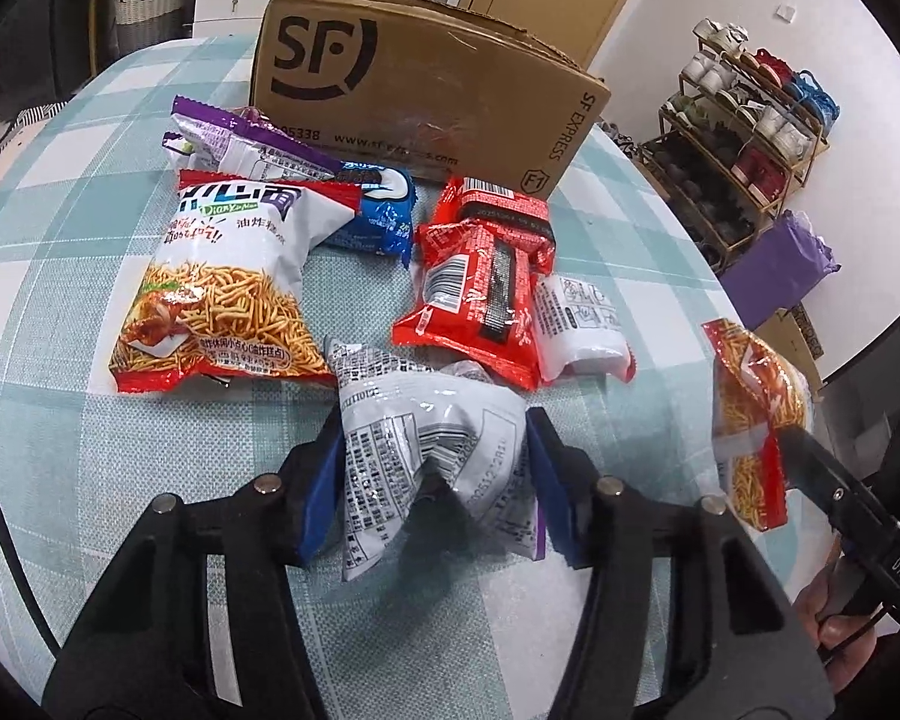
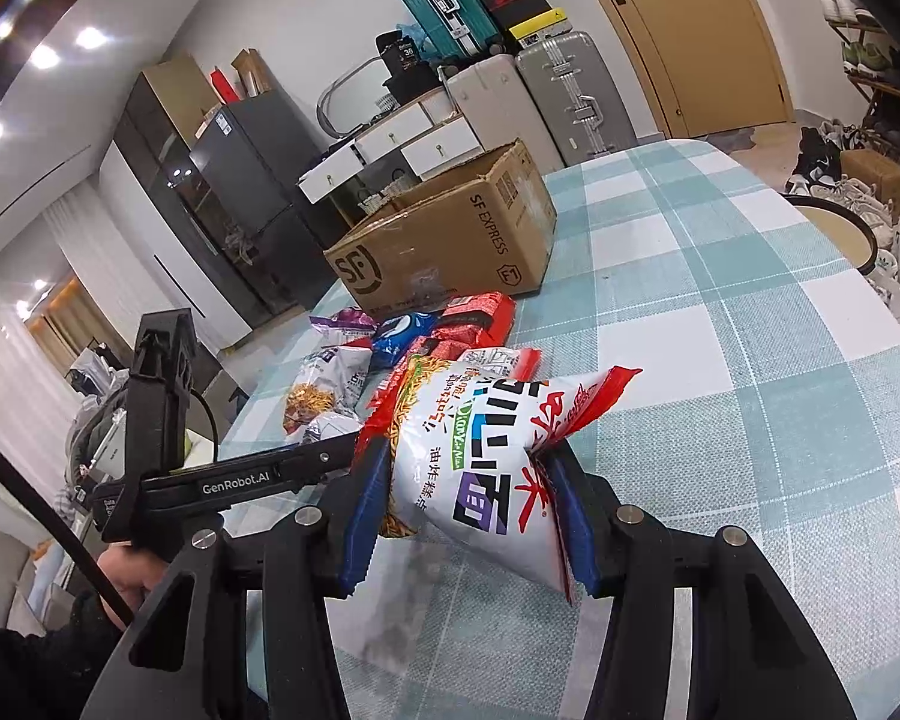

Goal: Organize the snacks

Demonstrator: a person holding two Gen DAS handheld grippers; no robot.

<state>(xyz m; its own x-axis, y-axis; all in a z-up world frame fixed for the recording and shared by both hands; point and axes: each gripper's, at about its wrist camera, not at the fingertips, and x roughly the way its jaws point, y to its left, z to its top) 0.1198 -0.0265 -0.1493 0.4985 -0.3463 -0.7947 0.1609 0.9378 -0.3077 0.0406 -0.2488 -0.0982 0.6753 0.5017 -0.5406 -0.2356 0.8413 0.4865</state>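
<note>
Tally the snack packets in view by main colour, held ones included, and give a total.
White noodle-snack bags: 4 (one flat on the cloth, one in the left gripper, one in the right gripper, one under the red packet)
Red: 1
Blue: 1
Purple: 1
Total: 7

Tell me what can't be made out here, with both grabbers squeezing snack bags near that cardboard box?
- Inside of the cardboard box: both views show only its outer walls and flaps.
- Front of the bag in the left gripper: its printed back faces the left camera; in the right view the other bag covers it.
- Small white packet: partly tucked under the red packet.
- Purple bag: other packets overlap it.
</note>
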